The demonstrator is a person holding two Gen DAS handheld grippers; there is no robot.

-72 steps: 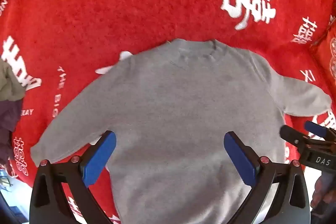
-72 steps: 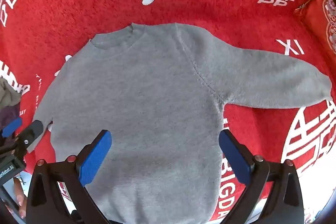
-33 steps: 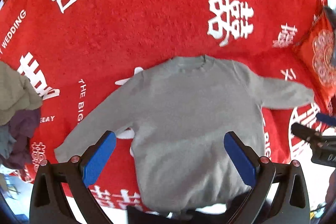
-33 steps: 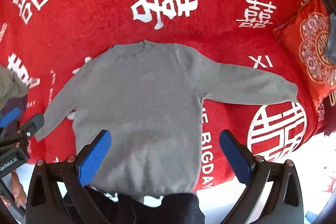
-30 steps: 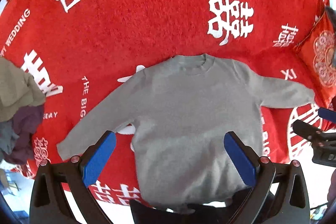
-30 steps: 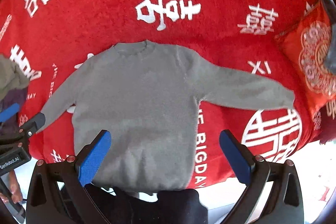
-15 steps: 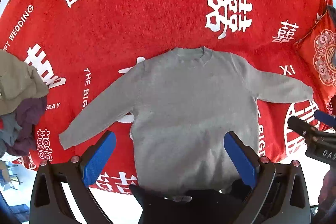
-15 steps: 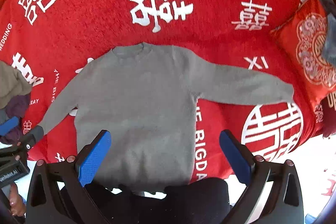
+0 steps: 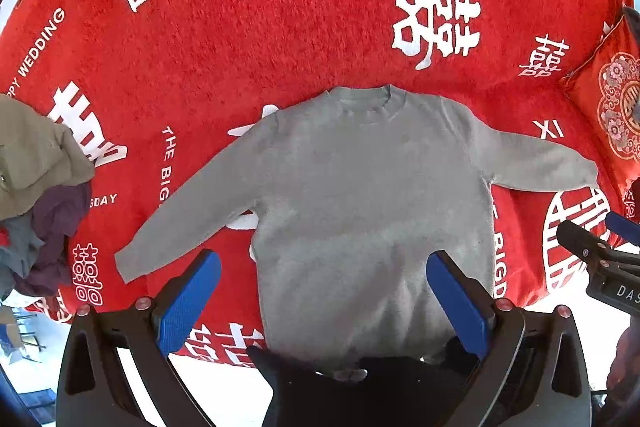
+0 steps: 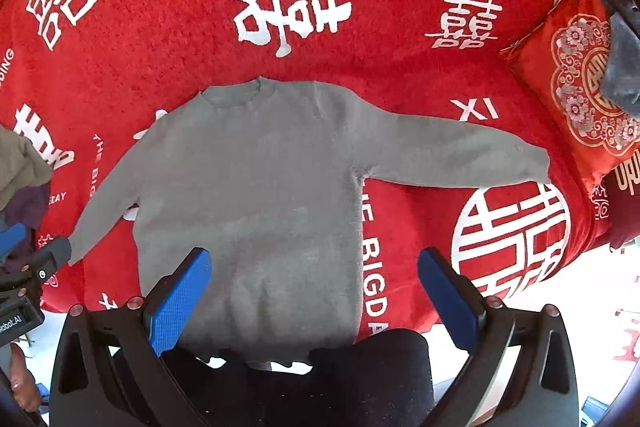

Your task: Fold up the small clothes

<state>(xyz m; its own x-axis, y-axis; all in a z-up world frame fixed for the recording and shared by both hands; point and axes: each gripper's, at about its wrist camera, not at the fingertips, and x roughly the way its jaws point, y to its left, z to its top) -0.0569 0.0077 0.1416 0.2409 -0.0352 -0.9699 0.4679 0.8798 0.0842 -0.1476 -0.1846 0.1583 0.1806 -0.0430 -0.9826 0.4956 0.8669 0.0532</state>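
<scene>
Nearest in the left wrist view, the left gripper (image 9: 322,297) holds its blue-padded fingers (image 9: 188,301) spread wide with nothing between them; in the right wrist view the right gripper (image 10: 314,293) is likewise spread wide and empty, its fingers (image 10: 446,293) above the cloth and not touching it; a dark clothed part of the person (image 10: 320,383) sits low between both pairs of fingers, right at the sweater's hem. Just past the fingertips the grey sweater (image 9: 372,211) lies flat and unfolded, hem towards the fingers and collar away from them; one sleeve (image 9: 188,211) slants out beyond the left finger of the left gripper, the other sleeve (image 10: 452,155) reaches out past the right finger of the right gripper. The sweater rests on a red blanket (image 9: 280,35) printed with white characters and the words "THE BIGDAY"; whether a table or a bed lies under it cannot be told. Farther off to the left sits a pile of clothes (image 9: 36,187) in olive, purple and grey; far off to the right lies a red embroidered cushion (image 10: 576,79) with a grey item on its far edge.
</scene>
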